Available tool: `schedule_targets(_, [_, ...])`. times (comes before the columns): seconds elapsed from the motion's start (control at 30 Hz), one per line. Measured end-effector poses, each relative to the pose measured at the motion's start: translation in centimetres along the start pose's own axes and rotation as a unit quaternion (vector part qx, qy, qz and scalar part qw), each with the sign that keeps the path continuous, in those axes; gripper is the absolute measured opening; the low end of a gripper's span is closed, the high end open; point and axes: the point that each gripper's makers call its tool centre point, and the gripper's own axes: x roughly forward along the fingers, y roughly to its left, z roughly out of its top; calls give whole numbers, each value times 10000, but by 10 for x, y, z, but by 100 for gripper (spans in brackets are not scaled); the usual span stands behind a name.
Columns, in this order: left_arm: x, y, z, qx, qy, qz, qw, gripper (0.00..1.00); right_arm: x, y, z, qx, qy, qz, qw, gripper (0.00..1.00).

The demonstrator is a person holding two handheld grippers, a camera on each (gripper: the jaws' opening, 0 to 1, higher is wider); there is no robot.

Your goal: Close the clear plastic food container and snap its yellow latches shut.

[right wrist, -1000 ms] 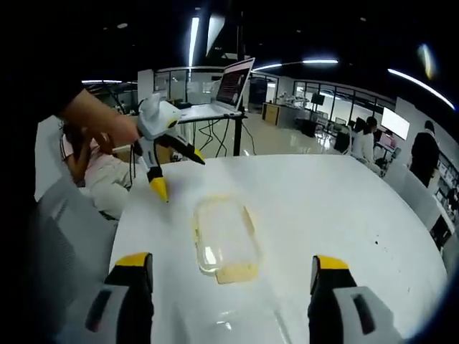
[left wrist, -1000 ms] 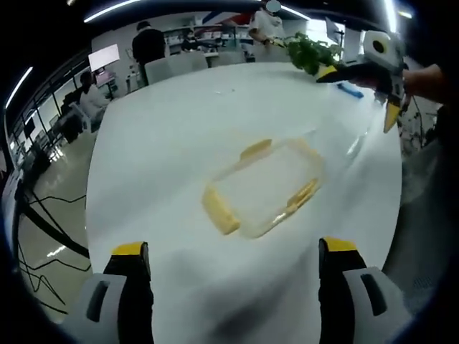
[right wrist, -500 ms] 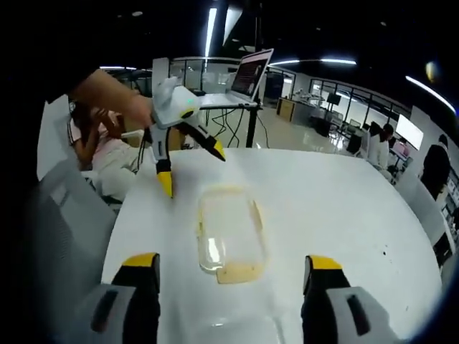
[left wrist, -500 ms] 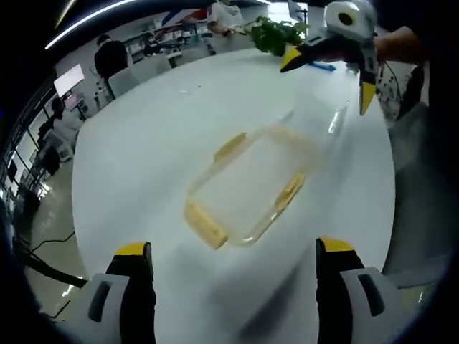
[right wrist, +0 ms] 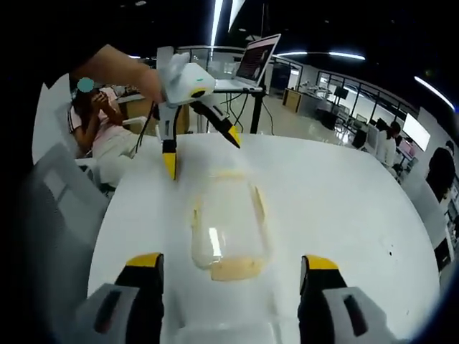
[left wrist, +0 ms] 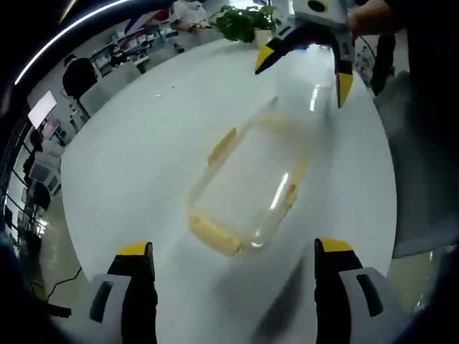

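Left gripper view looks down onto a white table point(left wrist: 136, 143), with the left gripper point(left wrist: 235, 287) rising from the bottom edge, its two yellow-tipped jaws spread wide apart and holding nothing. Between and beyond those jaws the clear plastic food container point(left wrist: 247, 183) lies flat on the table, a long rounded rectangle seen at a slant. A yellow latch point(left wrist: 221, 146) shows on its left long side, a broader one point(left wrist: 211, 233) on the near short end, and another point(left wrist: 290, 197) on the right long side; whether any is snapped down cannot be told. Farther right and beyond the container, the right gripper point(left wrist: 305, 68) hangs above its far end, jaws splayed and empty, held by a hand point(left wrist: 369, 16). A green plant point(left wrist: 240, 23) stands at the table's far edge.

Right gripper view has a seated person point(right wrist: 100, 122) at the left, past the table edge. The left gripper point(right wrist: 201, 154) hovers just beyond the container's point(right wrist: 228, 229) far end, jaws released. The right gripper point(right wrist: 228, 287) sits at the bottom, jaws parted and empty, the container lying between and ahead of them. An open laptop point(right wrist: 257, 61) stands behind on a stand, and more people point(right wrist: 384, 140) sit at the far right
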Motion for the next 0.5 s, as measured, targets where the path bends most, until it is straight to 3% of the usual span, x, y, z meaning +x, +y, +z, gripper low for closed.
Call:
schedule_targets(0.1, [1,5,-1,127,40,-55,9999,89,6,-2,-4,-44,86,47,9999,77])
schedule_targets(0.17, [1,12,-13,696,479,-30,9964,89,8,-6,-4,-46,90,0,9999,78])
schedule_targets(0.33, [4,11,-7,792,414,-310,9955,80,14,-12,-9,-52,92,11,9999,77])
schedule_targets(0.47, [5,11,-1,1000,436,-567,9924,77,20,-8,-18,-152,341,219,9991,72])
schedule_targets(0.5, [6,10,2,1103,411,-622,9911,76,21,-7,-27,-231,620,315,9973,70])
